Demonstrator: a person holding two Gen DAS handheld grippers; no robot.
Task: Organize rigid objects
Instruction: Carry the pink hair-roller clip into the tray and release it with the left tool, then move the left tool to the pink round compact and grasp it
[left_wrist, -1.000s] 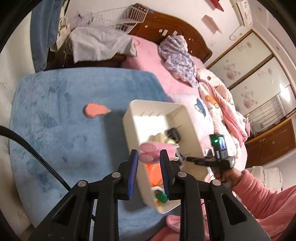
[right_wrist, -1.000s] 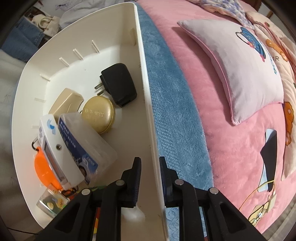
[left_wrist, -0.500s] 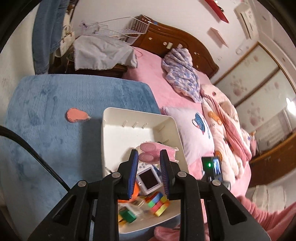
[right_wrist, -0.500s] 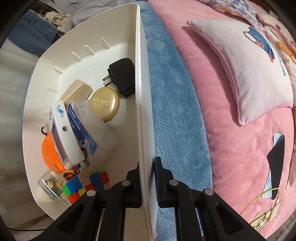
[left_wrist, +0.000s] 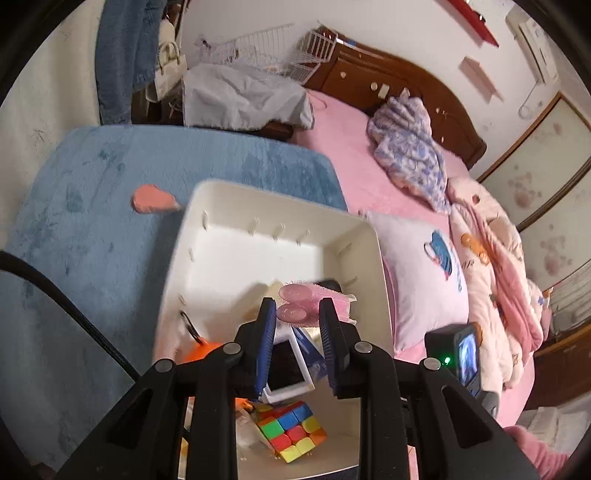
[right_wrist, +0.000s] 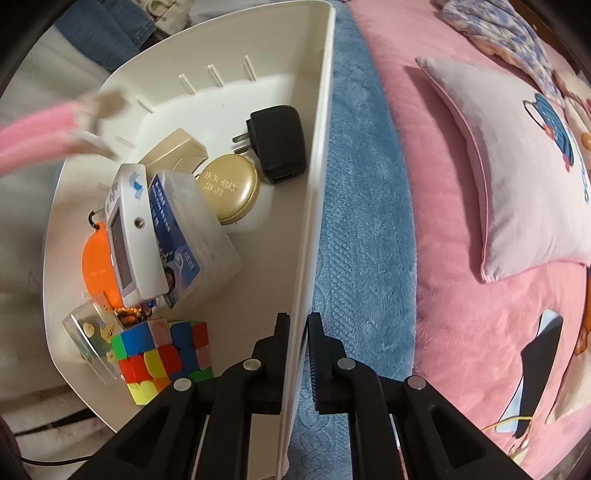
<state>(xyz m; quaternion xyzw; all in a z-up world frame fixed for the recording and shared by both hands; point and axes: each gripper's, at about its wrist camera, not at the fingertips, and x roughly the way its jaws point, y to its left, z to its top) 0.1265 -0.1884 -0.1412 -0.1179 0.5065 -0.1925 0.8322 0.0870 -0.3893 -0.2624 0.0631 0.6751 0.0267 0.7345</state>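
A white plastic bin (left_wrist: 258, 192) rests on a blue blanket (left_wrist: 92, 258). My left gripper (left_wrist: 297, 308) hovers over the bin's middle, shut on a pink comb-like thing (left_wrist: 314, 295). That thing shows blurred at the upper left of the right wrist view (right_wrist: 44, 133). My right gripper (right_wrist: 298, 321) points down and is shut on the bin's right wall (right_wrist: 317, 147). Inside lie a colour cube (right_wrist: 162, 354), a black charger (right_wrist: 280, 136), a gold round tin (right_wrist: 229, 188), a white device with a screen (right_wrist: 127, 236) and an orange piece (right_wrist: 96, 269). A salmon teardrop item (left_wrist: 151, 199) lies on the blanket left of the bin.
To the right of the bin, a pale pillow (left_wrist: 424, 280) lies on the pink bedspread (right_wrist: 461, 332). Behind stand a wooden headboard (left_wrist: 406, 85), a wire basket (left_wrist: 266, 48) and a grey cloth (left_wrist: 240, 99). A person's pink sleeve (left_wrist: 535, 450) shows at the lower right.
My left gripper carried the pink thing from the bin's near edge to over its middle. The right gripper's jaws closed onto the bin's wall, and the colour cube came into view.
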